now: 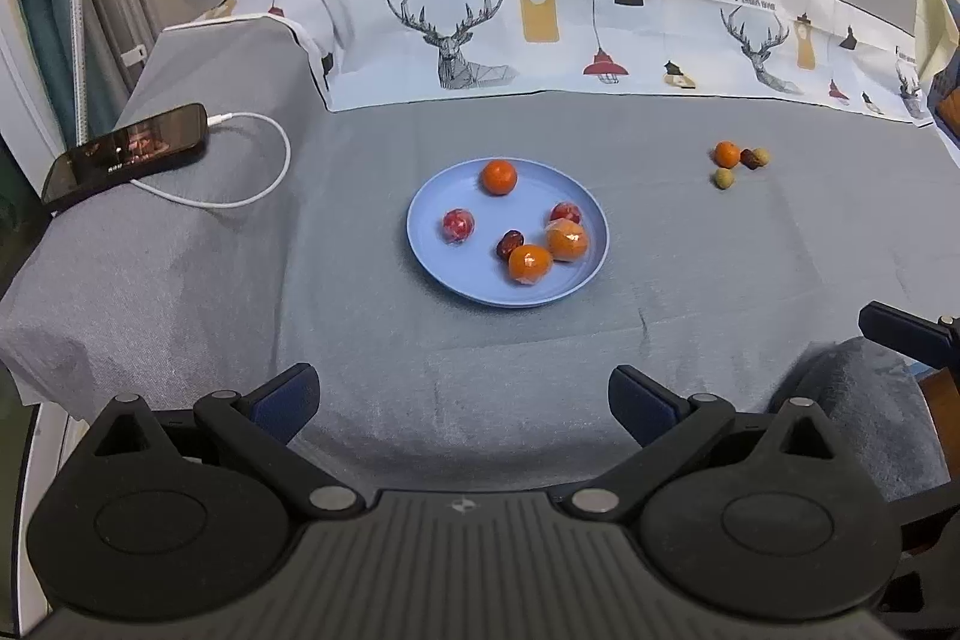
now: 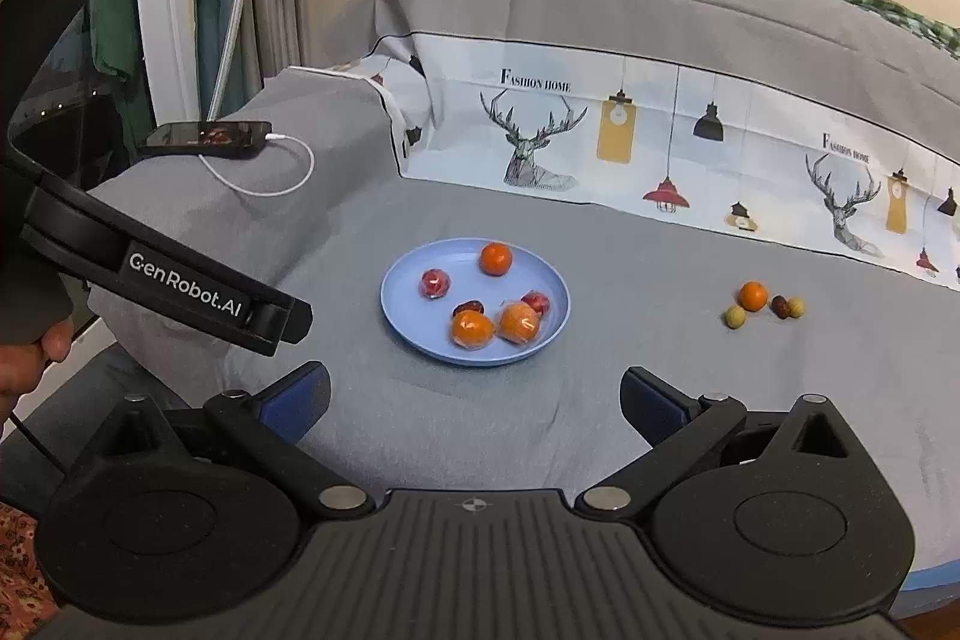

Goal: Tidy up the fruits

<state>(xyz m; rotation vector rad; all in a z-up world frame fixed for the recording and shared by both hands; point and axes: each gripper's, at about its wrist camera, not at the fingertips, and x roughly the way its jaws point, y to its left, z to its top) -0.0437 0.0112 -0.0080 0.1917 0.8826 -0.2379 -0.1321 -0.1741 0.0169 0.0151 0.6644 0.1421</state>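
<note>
Nearest: left hand-held gripper (image 1: 463, 403) and right hand-held gripper (image 2: 474, 409) both spread wide, nothing between fingers, hovering over grey-covered tabletop (image 1: 360, 370). Mid: blue plate (image 1: 432, 274) carrying three oranges, two in clear wrap, two red wrapped fruits and a dark date, half hidden behind front orange (image 1: 530, 264). Further right: loose orange (image 1: 727, 154), date and two small greenish fruits, too small to identify; back left, phone (image 1: 129, 151) on charging cable, screen unreadable.
</note>
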